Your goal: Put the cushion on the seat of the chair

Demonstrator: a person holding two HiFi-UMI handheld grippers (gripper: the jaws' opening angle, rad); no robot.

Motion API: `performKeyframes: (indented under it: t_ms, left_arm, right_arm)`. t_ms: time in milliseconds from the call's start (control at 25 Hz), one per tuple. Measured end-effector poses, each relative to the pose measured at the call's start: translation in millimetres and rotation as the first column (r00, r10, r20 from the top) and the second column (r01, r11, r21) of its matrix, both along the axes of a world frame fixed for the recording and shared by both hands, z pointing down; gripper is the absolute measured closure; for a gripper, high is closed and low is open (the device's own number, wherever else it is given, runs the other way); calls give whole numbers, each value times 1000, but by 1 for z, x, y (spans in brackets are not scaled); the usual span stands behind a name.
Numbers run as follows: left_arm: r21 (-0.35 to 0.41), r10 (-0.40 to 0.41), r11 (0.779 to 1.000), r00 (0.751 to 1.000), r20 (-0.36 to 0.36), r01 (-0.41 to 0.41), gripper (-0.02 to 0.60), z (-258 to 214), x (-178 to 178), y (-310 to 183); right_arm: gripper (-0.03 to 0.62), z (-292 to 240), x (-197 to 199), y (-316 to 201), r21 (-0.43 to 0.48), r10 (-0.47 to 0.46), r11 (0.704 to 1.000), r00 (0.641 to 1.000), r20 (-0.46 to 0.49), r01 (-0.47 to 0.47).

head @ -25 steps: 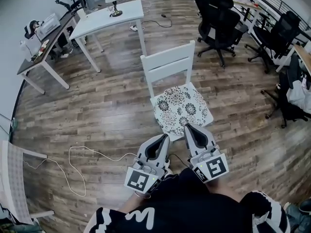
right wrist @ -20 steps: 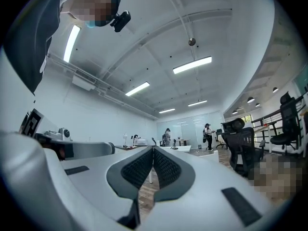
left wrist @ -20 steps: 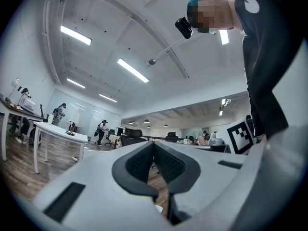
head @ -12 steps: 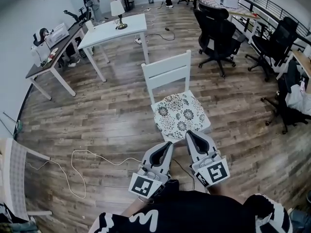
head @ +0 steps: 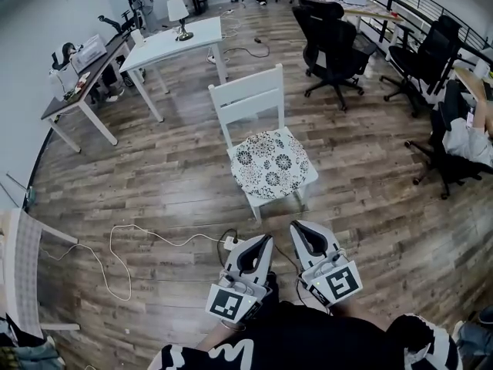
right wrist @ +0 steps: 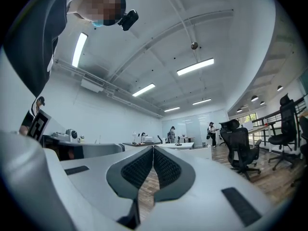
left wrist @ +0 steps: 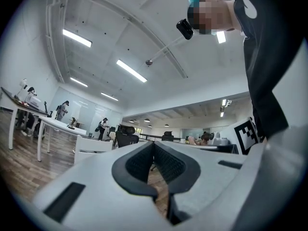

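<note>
- Cushion [head: 269, 163], white with a black flower print, lies flat on the seat of the white chair [head: 248, 99]. Same spot on the seat as a second ago.
- A second ago both gripper tips were right at the cushion's front edge. Now they are well back from it, with a strip of bare wood floor [head: 154, 168] between the tips and the chair.
- Chair sits further up the head view than before; the two grippers kept their side-by-side layout.
- Left gripper [head: 260, 242]: jaws together, nothing between them. It points toward the chair.
- Right gripper [head: 303, 230]: jaws together too, empty, just beside the left one and parallel to it.
- White cable [head: 154, 237] loops across the floor to a small white plug block [head: 229, 243] just left of the left gripper's tip. The block was covered by the gripper a second ago.
- Writing: each gripper carries a marker cube [head: 229, 303] with black-and-white square codes, pattern only, no letters.
- Person's black shirt [head: 293, 338] has white print at the bottom edge of the head view, cut off, can't read it.
- Background: white table [head: 173, 41] with a lamp [head: 179, 10], and black office chairs [head: 331, 33] at upper right.
</note>
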State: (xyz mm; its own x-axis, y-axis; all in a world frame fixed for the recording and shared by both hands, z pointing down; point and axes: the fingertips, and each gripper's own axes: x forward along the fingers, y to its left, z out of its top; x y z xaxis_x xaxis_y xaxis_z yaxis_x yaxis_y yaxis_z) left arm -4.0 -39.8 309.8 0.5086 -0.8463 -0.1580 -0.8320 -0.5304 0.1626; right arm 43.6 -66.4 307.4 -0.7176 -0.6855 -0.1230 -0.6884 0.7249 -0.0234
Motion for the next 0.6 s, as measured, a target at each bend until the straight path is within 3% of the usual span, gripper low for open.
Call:
performKeyframes:
  t_ms: [320,600]
  left_arm:
    - [24,-1,1000,1000,19,0,575,-11,23,47]
    - [29,-14,999,999,30,13,575,-11,16,75]
  right_arm:
    - [572,-8,19,44,-10,-14,1000,1000,20,14]
    - [572,-6,12,71,-9,-31,999,999,13,32]
